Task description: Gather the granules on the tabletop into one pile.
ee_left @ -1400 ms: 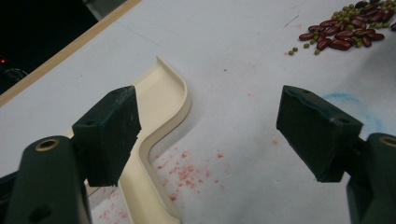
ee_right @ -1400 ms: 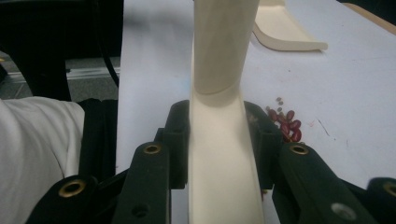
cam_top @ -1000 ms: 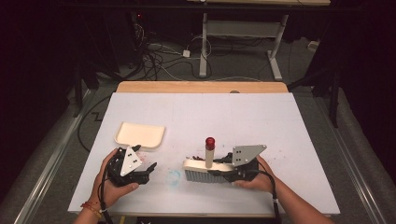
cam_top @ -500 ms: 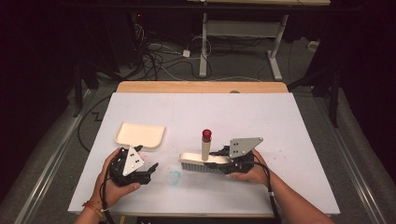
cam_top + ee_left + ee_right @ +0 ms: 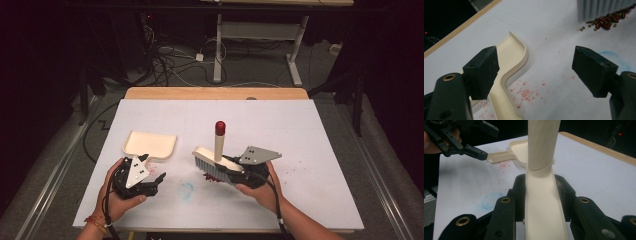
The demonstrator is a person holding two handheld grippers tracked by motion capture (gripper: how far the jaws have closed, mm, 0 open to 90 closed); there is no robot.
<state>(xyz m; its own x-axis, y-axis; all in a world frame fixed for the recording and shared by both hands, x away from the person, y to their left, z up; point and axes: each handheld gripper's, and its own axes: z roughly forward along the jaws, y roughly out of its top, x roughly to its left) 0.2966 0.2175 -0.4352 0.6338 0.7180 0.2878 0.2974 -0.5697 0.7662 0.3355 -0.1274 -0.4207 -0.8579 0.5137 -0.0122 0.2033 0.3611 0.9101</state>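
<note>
The right gripper clamps its 2 jaws on the back of the cream hand brush, bristles down behind a small heap of red and green beans, apparently to sweep them toward the cream dustpan just beyond. The left gripper hovers wide open and empty near the dustpan's handle, seemingly ready to steady it.

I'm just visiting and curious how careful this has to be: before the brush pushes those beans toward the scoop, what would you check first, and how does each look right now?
1. Right gripper shut on the brush: ok.
2. Bristles against the beans: ok.
3. Dustpan lying flat on the table: ok.
4. Left gripper holding the dustpan: not ok, it is open, handle beside one jaw.
5. Stray beans behind the brush: cannot tell.
</note>
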